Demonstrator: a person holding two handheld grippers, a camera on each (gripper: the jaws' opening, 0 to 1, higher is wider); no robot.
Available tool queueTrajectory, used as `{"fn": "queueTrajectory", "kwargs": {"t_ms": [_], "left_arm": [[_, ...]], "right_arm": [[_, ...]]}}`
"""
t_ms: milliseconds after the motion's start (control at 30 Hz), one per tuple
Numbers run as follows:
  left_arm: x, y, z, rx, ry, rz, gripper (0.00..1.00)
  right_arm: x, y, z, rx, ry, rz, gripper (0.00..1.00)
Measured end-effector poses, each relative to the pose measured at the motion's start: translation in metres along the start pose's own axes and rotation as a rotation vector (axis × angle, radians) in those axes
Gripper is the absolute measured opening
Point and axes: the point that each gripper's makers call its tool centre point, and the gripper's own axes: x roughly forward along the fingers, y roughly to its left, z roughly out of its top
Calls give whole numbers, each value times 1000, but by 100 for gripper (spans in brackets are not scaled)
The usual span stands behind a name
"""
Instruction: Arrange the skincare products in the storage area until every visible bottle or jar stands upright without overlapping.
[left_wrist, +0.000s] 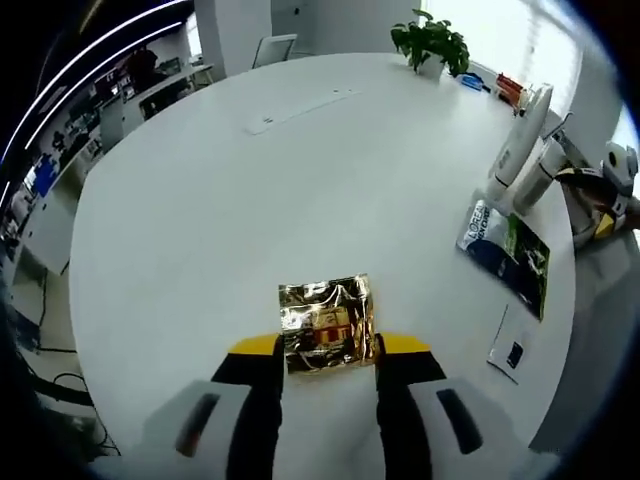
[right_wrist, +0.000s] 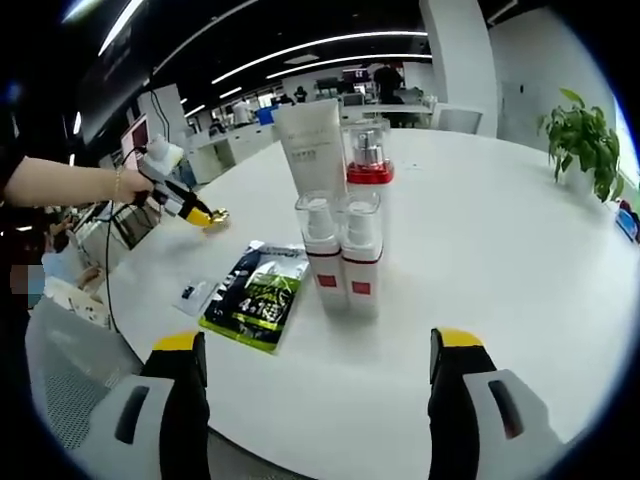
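Reading what I can: the flat pouch (left_wrist: 508, 255) at three o'clock in my left gripper view carries "L'OREAL" in white on blue; other print is too small to tell. My left gripper (left_wrist: 328, 358) pinches a crinkled gold sachet (left_wrist: 326, 324) with a red label, lying flat on the white table (left_wrist: 250, 220). In my right gripper view, two clear-capped bottles (right_wrist: 340, 255) with red bands stand upright, touching, at twelve o'clock; behind them stand a white tube (right_wrist: 312, 145) and a red-collared bottle (right_wrist: 368, 165). The pouch (right_wrist: 255, 292) lies at ten o'clock. My right gripper (right_wrist: 318, 370) is spread wide, holding nothing. A potted plant (right_wrist: 580, 135) sits at two o'clock.
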Motion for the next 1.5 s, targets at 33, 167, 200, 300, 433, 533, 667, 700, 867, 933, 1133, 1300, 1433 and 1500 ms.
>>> {"fn": "queueTrajectory", "kwargs": {"t_ms": [33,167,200,300,433,533,667,700,867,933,1133,1300,1433,1500], "left_arm": [[-3,-4,2,3,-7,-3,33],[-13,-22,11,37,-31,-23,33],[-15,-25,12,54,-35,-27,33],[-20,-34,15,92,-42,-38,33],[-34,-54,22,115,-65,-54,33],[-40,-61,22,142,-80,-66,33],[-51,-83,23,186,-82,-78,34],[-53,-89,23,206,-79,-82,34],[-60,-109,19,255,-78,-104,34],[-64,-120,19,270,-79,-108,34],[-72,-138,14,288,-89,-127,34],[-77,-158,12,315,-94,-143,34],[-78,-169,10,345,-92,-158,34],[-79,-178,11,357,-95,-169,34]], "right_arm": [[0,1,0,-1,1,3,92],[1,5,-1,-13,10,20,92],[1,7,-1,-17,9,25,91],[0,9,0,-19,2,40,88],[0,11,4,-11,-18,57,88],[0,15,6,-12,-28,78,88],[0,21,8,-32,-38,98,90],[0,22,8,-32,-40,104,90],[-1,28,9,-45,-44,131,89],[-1,32,10,-54,-47,143,88],[-1,39,10,-62,-47,178,84],[-2,49,11,-87,-49,210,82],[-1,66,15,-104,-46,282,78],[0,72,21,-93,-55,309,76]]}}
